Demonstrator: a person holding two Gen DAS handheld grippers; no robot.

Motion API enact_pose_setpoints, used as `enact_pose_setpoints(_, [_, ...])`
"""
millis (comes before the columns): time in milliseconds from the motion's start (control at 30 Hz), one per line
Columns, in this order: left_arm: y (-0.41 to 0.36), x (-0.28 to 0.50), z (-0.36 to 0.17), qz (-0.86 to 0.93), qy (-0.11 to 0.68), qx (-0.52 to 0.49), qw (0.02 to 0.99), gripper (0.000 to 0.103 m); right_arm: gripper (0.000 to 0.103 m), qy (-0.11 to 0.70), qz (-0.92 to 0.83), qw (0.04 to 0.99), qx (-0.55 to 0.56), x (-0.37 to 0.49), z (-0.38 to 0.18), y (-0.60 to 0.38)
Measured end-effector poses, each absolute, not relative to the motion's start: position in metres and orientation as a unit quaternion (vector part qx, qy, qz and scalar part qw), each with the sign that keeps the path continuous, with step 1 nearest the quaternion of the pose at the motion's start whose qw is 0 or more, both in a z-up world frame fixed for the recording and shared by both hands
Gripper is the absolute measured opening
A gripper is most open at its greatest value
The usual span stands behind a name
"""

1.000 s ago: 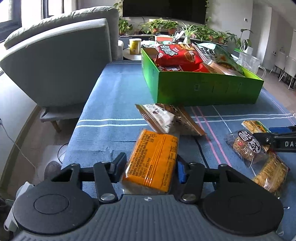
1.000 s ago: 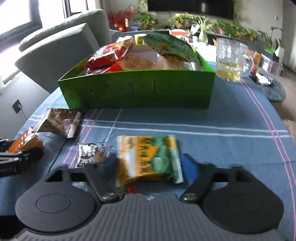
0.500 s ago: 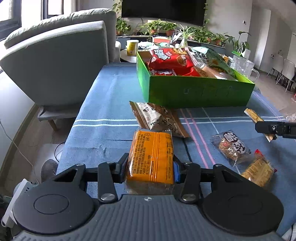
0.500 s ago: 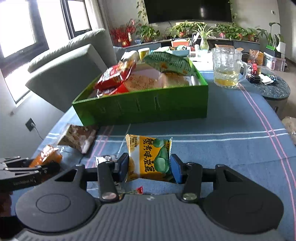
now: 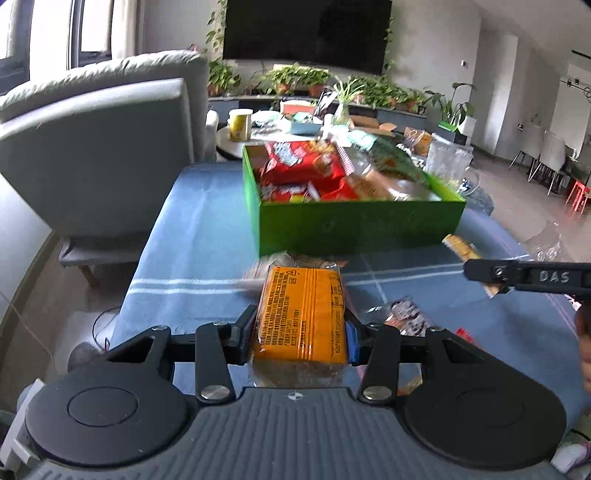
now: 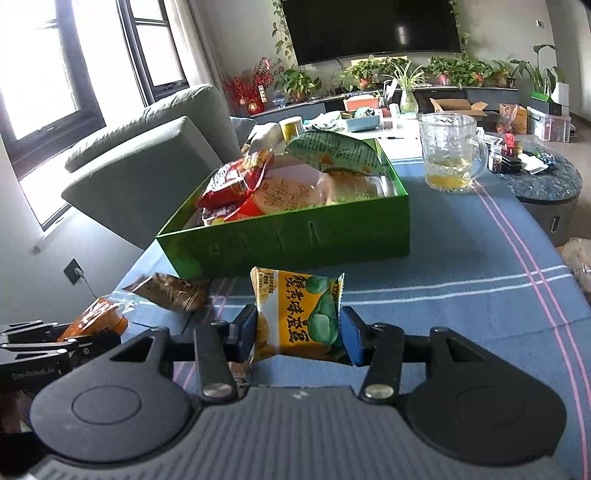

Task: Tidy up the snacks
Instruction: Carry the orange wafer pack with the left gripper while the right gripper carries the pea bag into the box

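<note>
Orange packet (image 5: 303,314), lengthwise toward green box (image 5: 354,225)

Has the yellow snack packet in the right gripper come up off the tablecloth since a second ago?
Yes. The yellow snack packet, clamped in the right gripper, now hangs clear of the blue tablecloth, its top edge nearer the green box; earlier it lay flat.

A big black TV (image 6: 373,29) hangs on the white wall above green plants (image 6: 402,72). A grey sofa (image 5: 99,147) sits by bright windows (image 6: 44,70). Daylight comes in.
</note>
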State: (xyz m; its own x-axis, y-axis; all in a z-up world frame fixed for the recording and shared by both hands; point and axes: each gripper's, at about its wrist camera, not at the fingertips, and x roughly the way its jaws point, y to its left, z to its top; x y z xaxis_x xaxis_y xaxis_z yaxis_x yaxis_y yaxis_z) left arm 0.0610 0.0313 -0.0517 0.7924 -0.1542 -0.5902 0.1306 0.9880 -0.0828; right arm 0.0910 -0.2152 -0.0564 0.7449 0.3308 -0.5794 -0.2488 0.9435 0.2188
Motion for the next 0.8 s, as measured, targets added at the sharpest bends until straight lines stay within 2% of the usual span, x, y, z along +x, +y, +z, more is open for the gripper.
enact_pose_setpoints(800, [-0.004,0.129,-0.015,-0.119,0.284,0.0,0.951,0.042,0.064,0.284,0.175,0.94,0.071,0.131,-0.031,-0.212])
